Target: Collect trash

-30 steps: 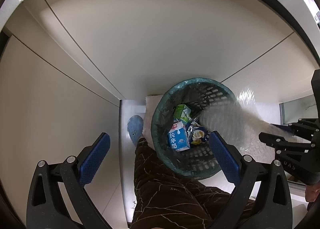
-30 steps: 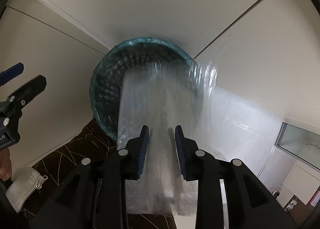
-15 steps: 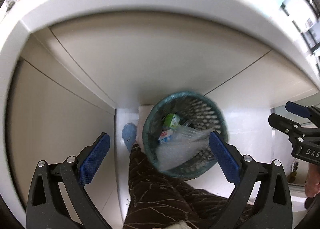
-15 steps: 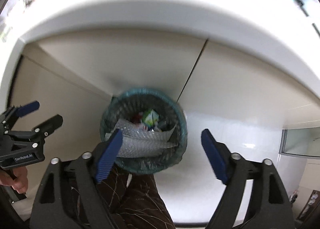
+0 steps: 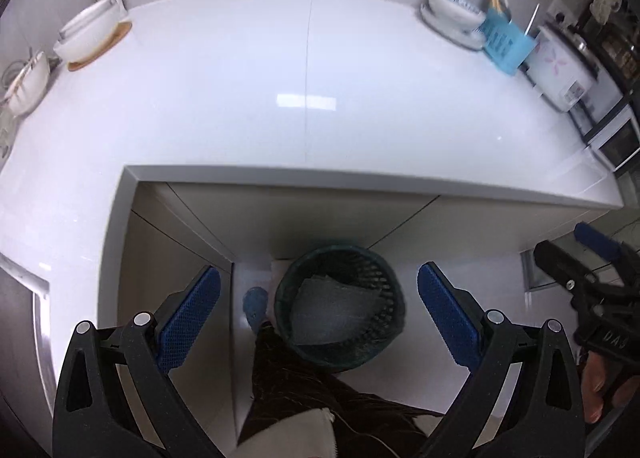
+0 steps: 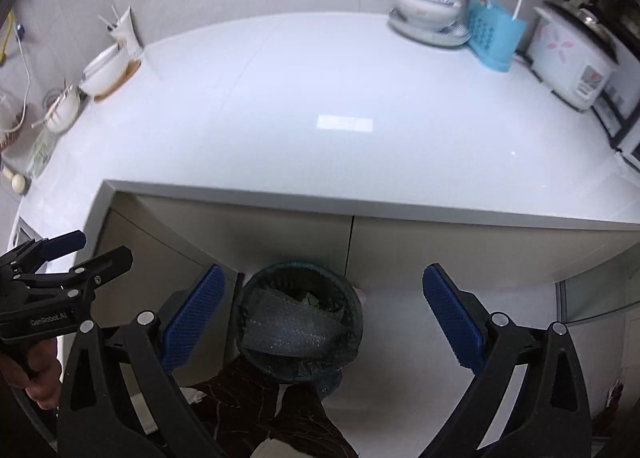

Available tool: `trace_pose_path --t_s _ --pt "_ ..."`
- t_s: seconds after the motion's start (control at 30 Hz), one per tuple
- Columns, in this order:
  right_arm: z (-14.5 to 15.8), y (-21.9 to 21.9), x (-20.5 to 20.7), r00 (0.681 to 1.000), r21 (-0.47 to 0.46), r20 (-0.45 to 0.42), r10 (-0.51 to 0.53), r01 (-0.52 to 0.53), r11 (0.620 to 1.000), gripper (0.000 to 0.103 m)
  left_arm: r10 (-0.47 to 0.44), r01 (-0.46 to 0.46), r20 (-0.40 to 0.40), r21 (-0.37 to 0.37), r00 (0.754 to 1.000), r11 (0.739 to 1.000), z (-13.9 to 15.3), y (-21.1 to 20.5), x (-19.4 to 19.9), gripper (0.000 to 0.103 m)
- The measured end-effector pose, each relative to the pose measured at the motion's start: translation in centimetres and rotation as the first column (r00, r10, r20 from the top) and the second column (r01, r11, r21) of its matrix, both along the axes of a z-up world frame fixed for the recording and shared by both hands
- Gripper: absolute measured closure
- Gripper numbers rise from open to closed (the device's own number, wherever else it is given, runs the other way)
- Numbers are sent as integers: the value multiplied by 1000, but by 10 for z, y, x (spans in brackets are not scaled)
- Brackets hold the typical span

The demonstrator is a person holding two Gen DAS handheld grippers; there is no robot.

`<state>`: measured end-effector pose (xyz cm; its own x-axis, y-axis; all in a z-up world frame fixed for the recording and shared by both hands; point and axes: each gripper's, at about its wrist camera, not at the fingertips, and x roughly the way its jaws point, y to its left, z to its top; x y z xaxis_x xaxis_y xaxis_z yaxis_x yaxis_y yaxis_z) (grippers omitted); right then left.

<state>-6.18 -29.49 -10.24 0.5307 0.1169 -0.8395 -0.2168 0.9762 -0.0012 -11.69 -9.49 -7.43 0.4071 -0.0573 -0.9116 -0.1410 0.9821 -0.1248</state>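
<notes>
**Bubble wrap in the bin, both jaws empty**

The right gripper has its jaws opening wide with nothing between them; the left gripper stands spread and empty too; below and between the jaws, the bubble wrap lies in the trash basket on the floor, seemingly dropped there as collected; beyond, the white table carries bowls against a grey wall.

Both wrist views look steeply down from above the counter, each between its own wide-set jaws. Both share the bin centred between the jaws, well below, and the counter beyond them.
</notes>
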Motion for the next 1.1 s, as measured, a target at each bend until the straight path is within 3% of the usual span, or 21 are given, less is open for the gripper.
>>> trace_pose_path --t_s 0.1,0.33,1.1 --pt "21 -2 -9 1000 -5 9 -26 26 1000 8 18 -18 13 17 1000 1000 21 -3 -6 6" --pt "39 -6 -21 999 4 20 -43 42 999 8 19 -19 25 -3 1000 1000 35 -5 -8 6" --pt "38 -11 -25 998 1 13 -64 64 998 8 -23 23 32 18 999 1000 38 -12 -17 6"
